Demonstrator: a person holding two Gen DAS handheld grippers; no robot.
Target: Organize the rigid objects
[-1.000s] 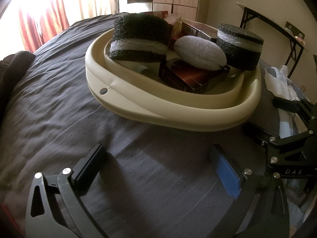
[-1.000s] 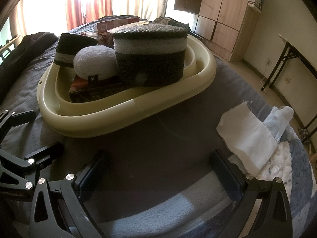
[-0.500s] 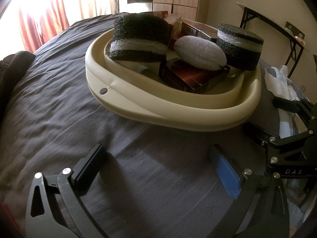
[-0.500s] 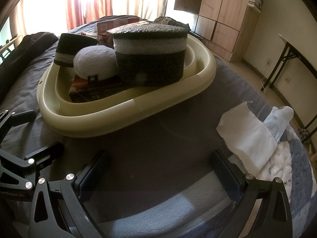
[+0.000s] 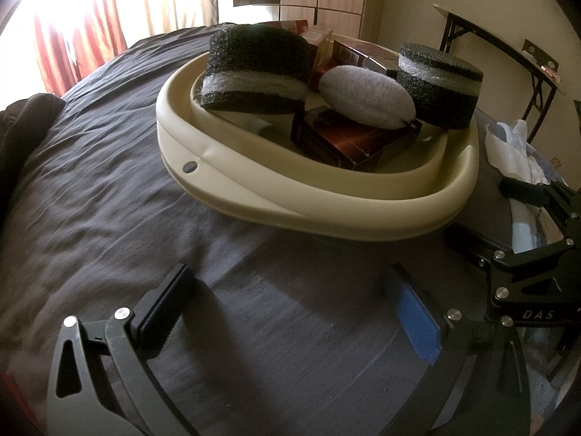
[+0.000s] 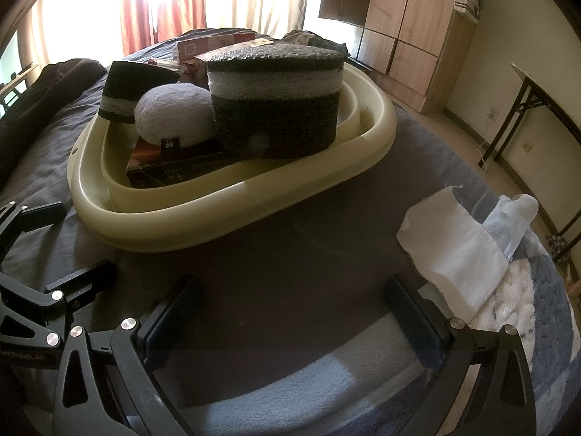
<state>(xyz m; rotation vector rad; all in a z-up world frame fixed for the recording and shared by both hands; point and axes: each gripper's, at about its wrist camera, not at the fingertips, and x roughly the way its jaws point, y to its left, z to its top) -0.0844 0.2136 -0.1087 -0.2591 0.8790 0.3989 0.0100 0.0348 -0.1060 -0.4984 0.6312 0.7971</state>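
On bed, filled basin (image 5: pixel 326 214), both tools empty

We cannot read the print on the dark box (image 6: pixel 174 170), half buried under the white oval cushion (image 6: pixel 174 116). The foam blocks (image 5: pixel 254 69) hide the red boxes (image 5: pixel 319 41) behind them.

Two handheld grippers, the left gripper (image 5: pixel 290 312) and the right gripper (image 6: pixel 290 312), rest side by side just in front of a cream basin (image 5: pixel 254 196), both spread wide and empty.
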